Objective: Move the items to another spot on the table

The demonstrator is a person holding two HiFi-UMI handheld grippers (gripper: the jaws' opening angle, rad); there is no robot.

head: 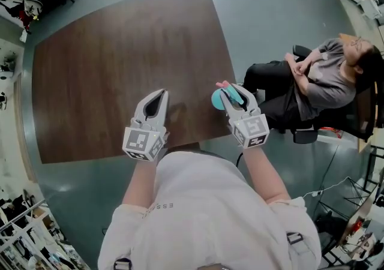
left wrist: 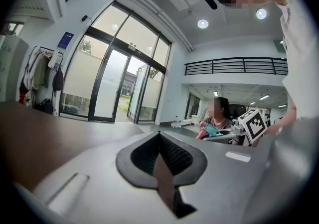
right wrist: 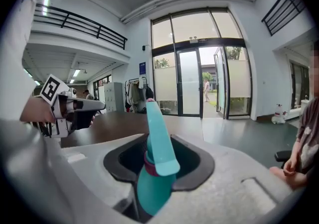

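left gripper clenched on nothing over brown table, right gripper clamped on teal bottle with pink collar, bottle at table's right edge, seated person just beyond

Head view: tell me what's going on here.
A person at the brown table holds a gripper in each hand. The right gripper is shut on a teal item with a pink band, at the table's near right edge. The left gripper is shut and empty above the table. A second person sits nearby.
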